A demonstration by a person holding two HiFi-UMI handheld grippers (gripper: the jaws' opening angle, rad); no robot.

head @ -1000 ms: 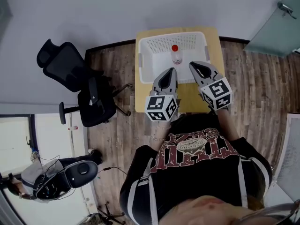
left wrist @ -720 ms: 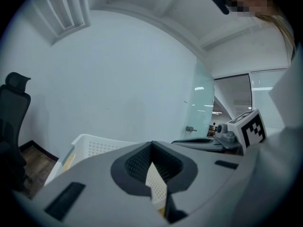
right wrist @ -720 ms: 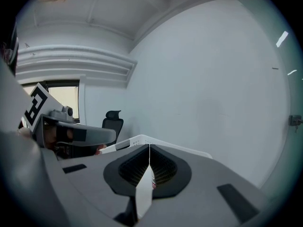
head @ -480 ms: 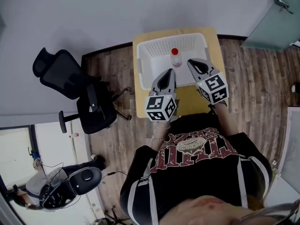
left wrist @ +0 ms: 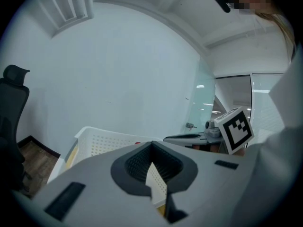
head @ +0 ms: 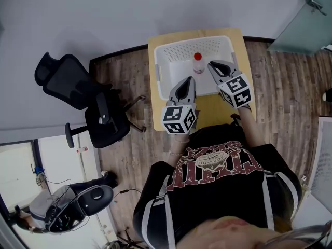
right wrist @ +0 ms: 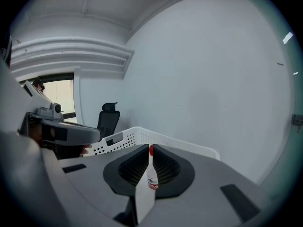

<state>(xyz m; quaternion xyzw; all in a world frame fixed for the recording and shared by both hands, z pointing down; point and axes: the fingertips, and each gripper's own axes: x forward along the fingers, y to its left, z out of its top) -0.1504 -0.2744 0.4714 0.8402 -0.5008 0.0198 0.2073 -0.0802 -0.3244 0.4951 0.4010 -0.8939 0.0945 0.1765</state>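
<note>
Hovering R gripper (head: 213, 65), jaws shut & empty, aims at red-capped bottle (head: 197, 61) upright in white perforated basket (head: 158, 53); L gripper (head: 189, 81) shut, empty, at basket's front wall; judged approach phase, any grasp req. jaws opened first

Left gripper (head: 189, 79): held ahead of the chest, nose pointing straight forward; jaws closed tip to tip, nothing gripped.
Left cube (head: 179, 119): at the gripper's rear, close to the chest.
Right gripper (head: 210, 65): reaches farther forward than the left, nose slanted inward; jaws drawn together at the tips, nothing gripped.
Right cube (head: 236, 91): at the rear, tilted.
Spacing: the 2 grippers sit side by side, apart.
Left wrist (head: 175, 148): bare, showing just behind the cube.
Right forearm (head: 245, 126): stretched forward from the shoulder.
Upper arms: bent at the sides, in black sleeves (head: 150, 211) with white stripes.
</note>
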